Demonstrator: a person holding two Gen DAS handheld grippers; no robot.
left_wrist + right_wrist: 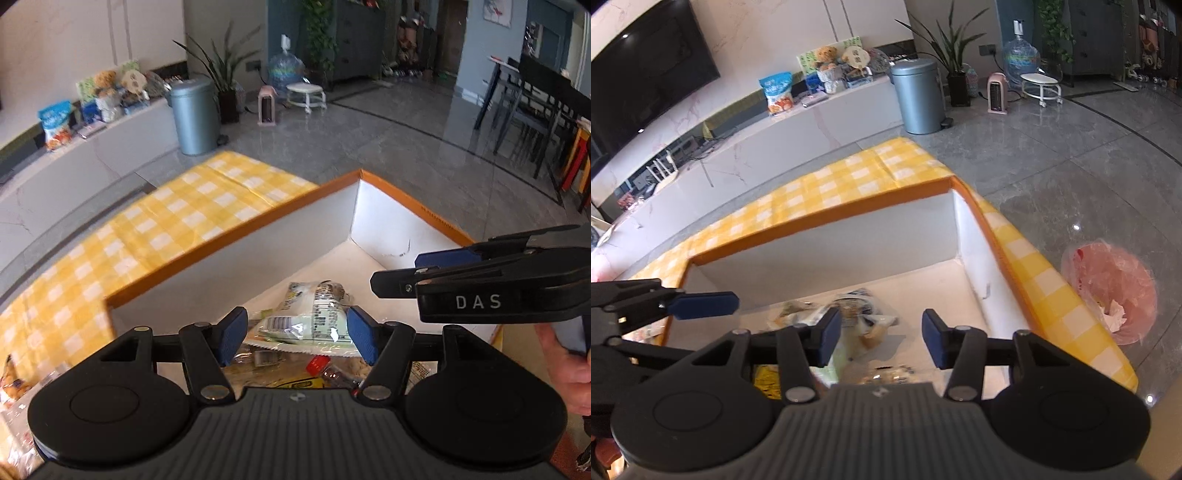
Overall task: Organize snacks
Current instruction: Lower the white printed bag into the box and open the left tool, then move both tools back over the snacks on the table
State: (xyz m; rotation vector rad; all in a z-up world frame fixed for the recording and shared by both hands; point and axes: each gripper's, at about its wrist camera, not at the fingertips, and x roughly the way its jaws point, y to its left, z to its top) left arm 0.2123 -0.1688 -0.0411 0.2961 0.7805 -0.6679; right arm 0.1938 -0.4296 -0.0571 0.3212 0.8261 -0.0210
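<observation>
An orange-rimmed box with white inner walls (295,236) (849,243) stands on a yellow checked cloth (177,218) (849,177). Several snack packets (314,317) (849,317) lie on its floor, among them a pale green pouch and clear wrapped ones. My left gripper (295,332) is open and empty, hovering over the packets. My right gripper (875,336) is open and empty over the box. In the left wrist view the right gripper (395,277) comes in from the right. In the right wrist view the left gripper (731,302) comes in from the left.
More snack packets (14,387) lie on the cloth at the left edge. A grey bin (916,96) and a low white cabinet (775,136) with items stand beyond the table. A pink-bagged basket (1108,295) sits on the floor at right.
</observation>
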